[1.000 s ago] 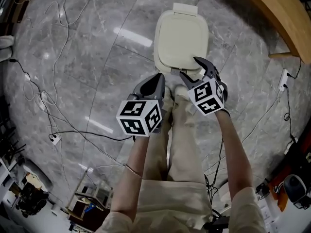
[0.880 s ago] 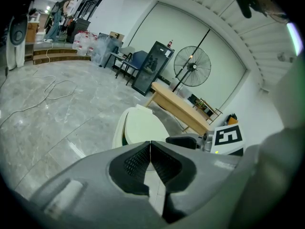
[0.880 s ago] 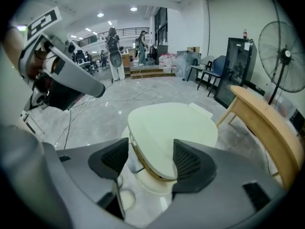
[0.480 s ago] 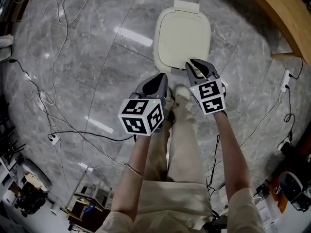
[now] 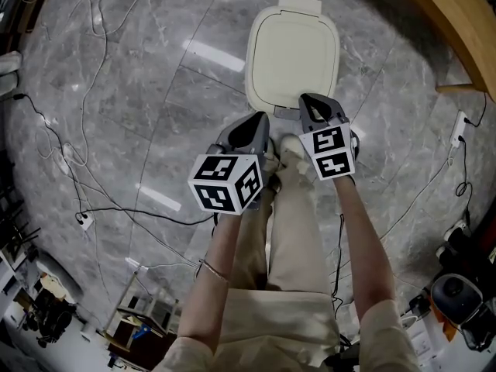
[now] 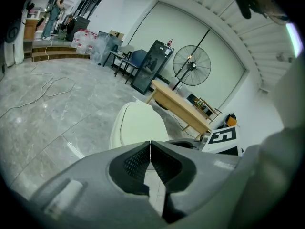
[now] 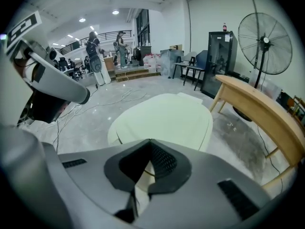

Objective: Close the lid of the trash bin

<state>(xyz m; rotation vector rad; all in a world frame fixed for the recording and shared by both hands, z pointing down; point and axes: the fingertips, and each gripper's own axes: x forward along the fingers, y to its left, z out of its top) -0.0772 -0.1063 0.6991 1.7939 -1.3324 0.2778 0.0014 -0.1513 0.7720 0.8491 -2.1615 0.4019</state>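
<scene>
My right tool point(image 5: 310, 103) and left tool point(image 5: 253, 125) are closed tight, holding nothing. Pushing the lid point(image 5: 292, 49) at its near edge, the right one might slip off.

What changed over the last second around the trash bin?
The right tool closed: its jaws stood wide apart over the near edge of the bin lid and now meet, with nothing between them, so it took hold of nothing. The left tool stayed shut beside it, and the bin lid stayed down flat.
</scene>
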